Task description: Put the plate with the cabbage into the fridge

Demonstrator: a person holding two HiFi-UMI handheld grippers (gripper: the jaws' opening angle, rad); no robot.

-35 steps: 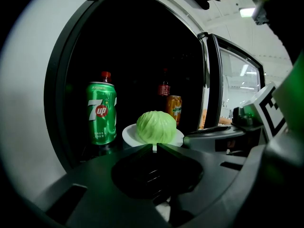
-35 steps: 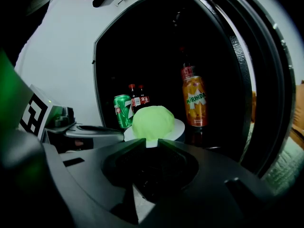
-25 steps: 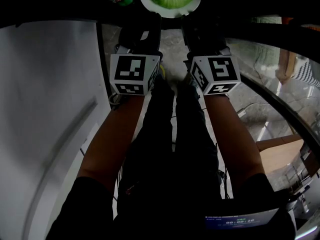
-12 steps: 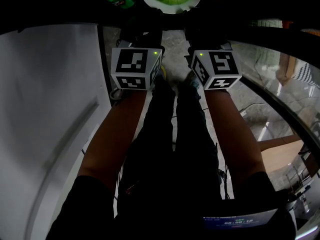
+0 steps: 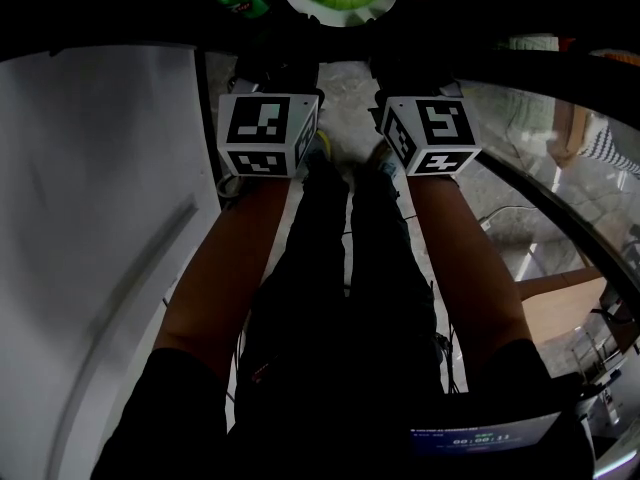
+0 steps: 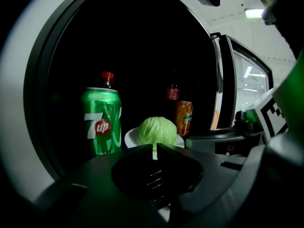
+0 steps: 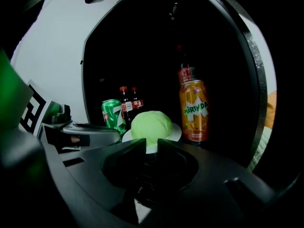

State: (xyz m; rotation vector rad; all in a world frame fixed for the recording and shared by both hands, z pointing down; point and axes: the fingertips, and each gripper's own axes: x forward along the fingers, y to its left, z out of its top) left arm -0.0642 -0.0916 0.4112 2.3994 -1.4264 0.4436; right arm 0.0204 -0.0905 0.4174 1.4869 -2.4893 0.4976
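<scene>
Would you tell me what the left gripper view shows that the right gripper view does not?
Only the left gripper view: the glass door and a ceiling light. Only the right gripper view: two bottles side by side behind the green can. Both: the cabbage on its plate, the orange can, and jaws closed on the plate's rim.

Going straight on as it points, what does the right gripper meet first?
The right gripper is shut on the plate rim, so the cabbage on it comes first. Behind, the gap left of the Mirinda can looks free; depth unclear.
</scene>
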